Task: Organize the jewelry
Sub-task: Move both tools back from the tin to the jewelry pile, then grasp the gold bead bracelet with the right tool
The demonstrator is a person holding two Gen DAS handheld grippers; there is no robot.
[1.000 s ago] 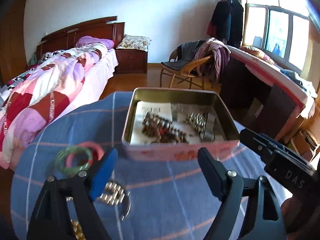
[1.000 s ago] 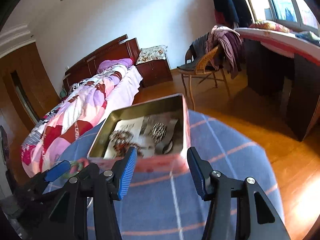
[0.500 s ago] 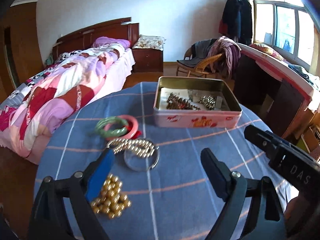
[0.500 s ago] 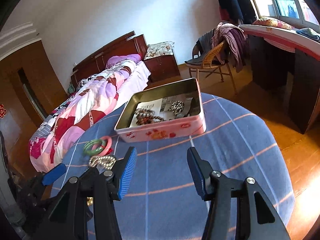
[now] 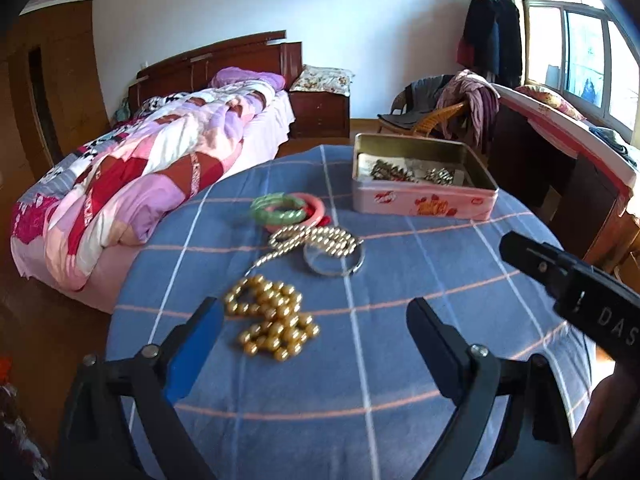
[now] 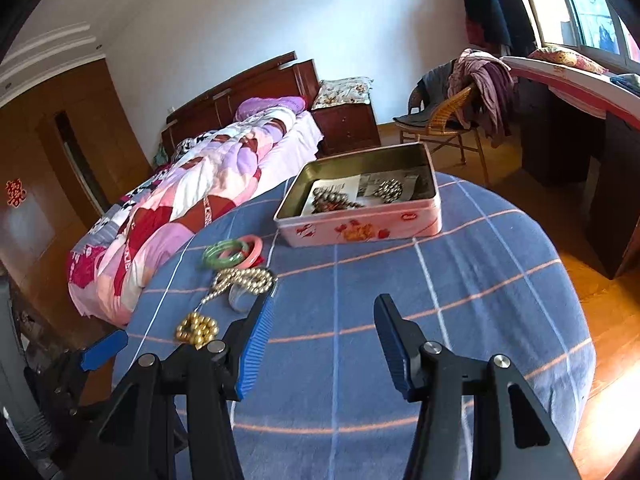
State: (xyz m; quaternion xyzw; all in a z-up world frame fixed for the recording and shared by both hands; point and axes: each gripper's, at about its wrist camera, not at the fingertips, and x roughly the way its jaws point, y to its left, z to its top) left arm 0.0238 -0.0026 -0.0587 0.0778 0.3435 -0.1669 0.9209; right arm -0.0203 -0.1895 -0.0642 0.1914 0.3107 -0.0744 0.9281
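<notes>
A pink flowered tin stands open at the far side of the blue checked table, with beaded jewelry inside. On the cloth lie a gold bead string, a pale bead necklace over a clear bangle, and green and pink bangles. My left gripper is open and empty, just behind the gold beads. My right gripper is open and empty over bare cloth, right of the jewelry.
A bed with a patchwork quilt is left of the table. A wicker chair with clothes and a dark desk stand behind and to the right. The table's round edge drops to wooden floor.
Both grippers have drawn back from the tin toward the near side of the table. The loose jewelry has come into full view. Both stayed open.
</notes>
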